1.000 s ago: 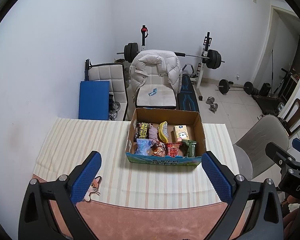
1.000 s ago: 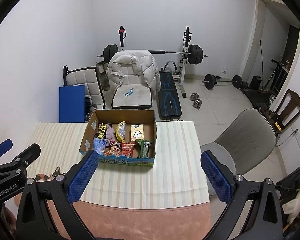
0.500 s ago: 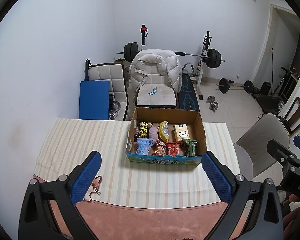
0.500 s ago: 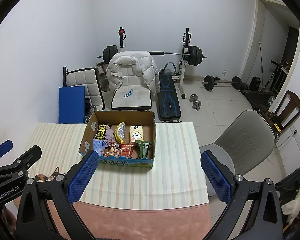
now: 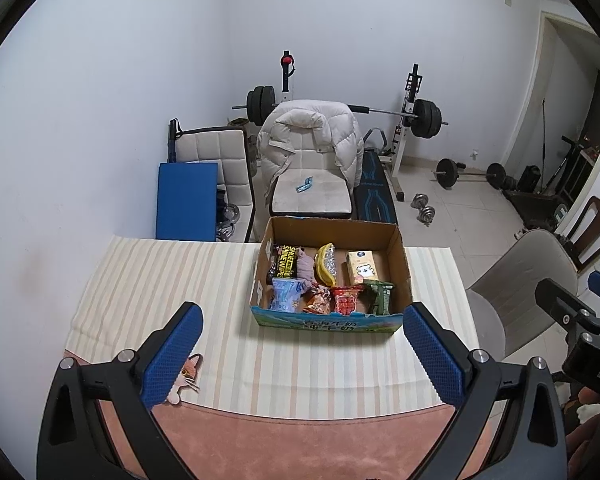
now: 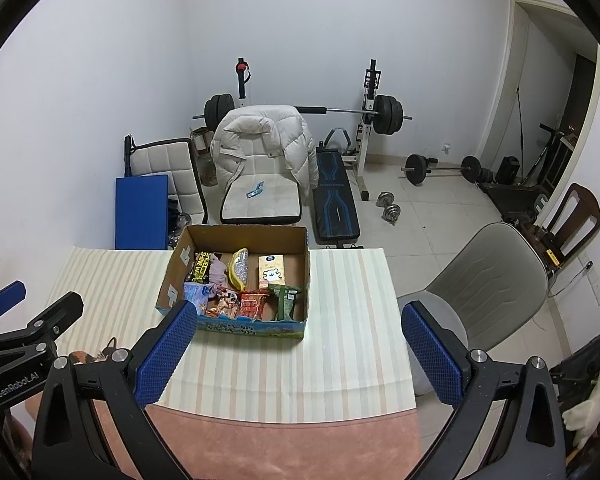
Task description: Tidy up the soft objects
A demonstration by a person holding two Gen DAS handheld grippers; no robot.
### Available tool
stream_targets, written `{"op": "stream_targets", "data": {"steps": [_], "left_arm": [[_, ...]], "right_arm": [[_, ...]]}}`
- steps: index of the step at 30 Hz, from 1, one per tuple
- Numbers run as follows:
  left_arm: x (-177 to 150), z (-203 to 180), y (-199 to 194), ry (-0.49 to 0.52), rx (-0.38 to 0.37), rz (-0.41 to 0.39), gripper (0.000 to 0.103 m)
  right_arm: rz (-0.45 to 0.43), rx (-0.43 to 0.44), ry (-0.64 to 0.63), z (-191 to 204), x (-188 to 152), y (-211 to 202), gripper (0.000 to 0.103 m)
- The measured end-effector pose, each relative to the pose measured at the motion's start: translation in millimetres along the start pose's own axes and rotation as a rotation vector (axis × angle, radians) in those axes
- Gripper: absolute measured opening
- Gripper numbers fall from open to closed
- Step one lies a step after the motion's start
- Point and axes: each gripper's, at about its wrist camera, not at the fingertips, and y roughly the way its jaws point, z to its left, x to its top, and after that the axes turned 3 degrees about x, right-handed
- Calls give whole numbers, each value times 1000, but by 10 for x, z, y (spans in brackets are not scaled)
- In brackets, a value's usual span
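Two fisheye views look down over a desk (image 5: 140,280) from just above its near edge. At the bottom of the left view, the left tongs (image 5: 302,354) are spread wide with nothing between their blue-padded fingers (image 5: 172,354), hovering over a pink mat (image 5: 300,436) and a cream striped cloth (image 5: 300,356). At the bottom of the right view, the right tongs (image 6: 298,354) are likewise spread wide and hold nothing. A small cat-face figure (image 5: 184,376) lies on the cloth at lower left, partly hidden by a finger. In the centre of both frames, further along the desk, sits an open cardboard box (image 5: 332,324) packed with soft snack packets (image 5: 320,288), among them a yellow pouch (image 5: 326,264), a cream carton (image 5: 360,268) and a green pack (image 5: 380,296). Beyond the desk, in the upper middle, a chair draped with a white puffer jacket (image 5: 312,140) stands before a barbell rack (image 5: 414,120); a grey chair (image 6: 484,276) is at the right
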Motion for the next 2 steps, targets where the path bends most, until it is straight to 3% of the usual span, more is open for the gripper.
{"op": "stream_targets", "data": {"steps": [2], "left_arm": [[14, 3, 0, 2, 6, -3, 103]], "right_arm": [[2, 0, 0, 3, 14, 4, 103]]}}
